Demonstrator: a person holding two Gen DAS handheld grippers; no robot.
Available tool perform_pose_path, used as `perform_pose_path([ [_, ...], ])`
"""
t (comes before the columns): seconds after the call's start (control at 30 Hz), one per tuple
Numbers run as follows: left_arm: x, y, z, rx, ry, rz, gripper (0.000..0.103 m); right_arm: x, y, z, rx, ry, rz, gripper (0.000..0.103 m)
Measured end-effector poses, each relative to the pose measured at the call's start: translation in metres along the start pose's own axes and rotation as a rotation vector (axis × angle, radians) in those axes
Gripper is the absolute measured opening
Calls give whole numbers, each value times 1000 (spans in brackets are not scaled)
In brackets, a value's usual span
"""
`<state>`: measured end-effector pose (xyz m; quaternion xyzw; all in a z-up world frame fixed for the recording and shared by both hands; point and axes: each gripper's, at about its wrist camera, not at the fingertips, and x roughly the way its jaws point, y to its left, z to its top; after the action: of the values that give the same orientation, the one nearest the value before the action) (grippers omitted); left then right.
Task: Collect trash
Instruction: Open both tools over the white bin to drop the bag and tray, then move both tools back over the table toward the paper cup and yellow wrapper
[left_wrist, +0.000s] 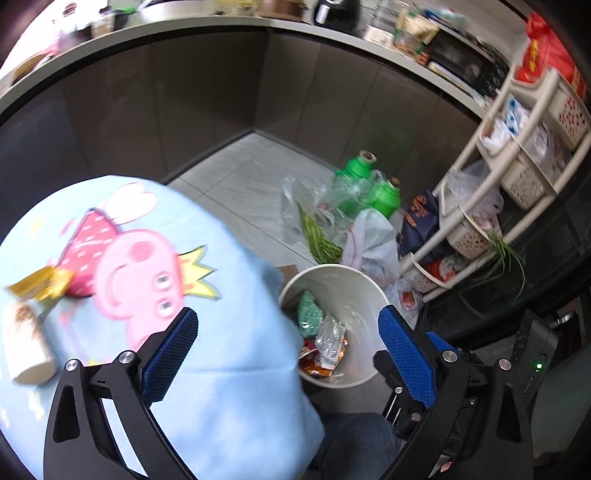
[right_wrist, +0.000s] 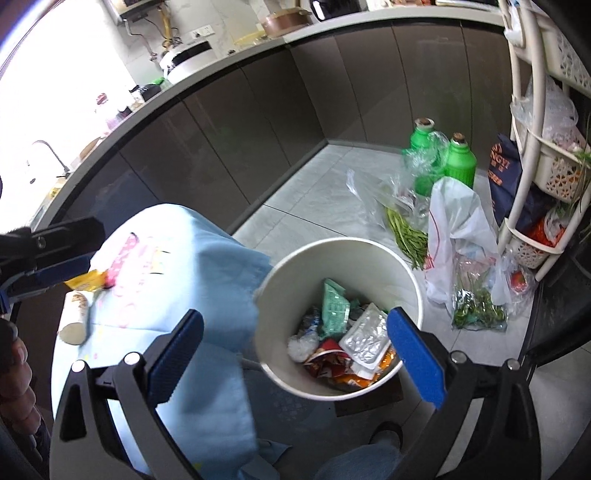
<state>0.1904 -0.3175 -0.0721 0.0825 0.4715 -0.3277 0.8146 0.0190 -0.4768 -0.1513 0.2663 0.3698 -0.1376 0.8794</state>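
From the left wrist, the left tool (left_wrist: 288, 338) gaped wide and empty; a yellow wrapper (left_wrist: 42, 284) and paper cup (left_wrist: 27, 343) lay left of it on the surface (left_wrist: 229, 387).

From the right wrist, the right tool (right_wrist: 295, 345) gaped empty over the bin (right_wrist: 295, 266); a nudge could topple it.

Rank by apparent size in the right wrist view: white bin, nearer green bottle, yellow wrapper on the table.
1. white bin, by far the largest.
2. nearer green bottle.
3. yellow wrapper, smallest, though partly hidden by the other gripper.
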Motion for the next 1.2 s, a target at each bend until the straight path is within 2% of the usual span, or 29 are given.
perform_pose_path([
  [0.13, -33, 18, -10, -48, -22, 58, 94, -18, 24, 1, -38, -13, 24, 99],
  [0.6, -120, 102, -50, -214, -130, 121, 94, -45, 130, -5, -226, -20, 102, 99],
  [0.9, -143, 156, -71, -306, -154, 161, 94, -35, 194, -19, -339, 24, 162, 99],
  [1.2, -139, 203, -87, -398, -133, 187, 94, -20, 243, -29, -434, 65, 201, 99],
])
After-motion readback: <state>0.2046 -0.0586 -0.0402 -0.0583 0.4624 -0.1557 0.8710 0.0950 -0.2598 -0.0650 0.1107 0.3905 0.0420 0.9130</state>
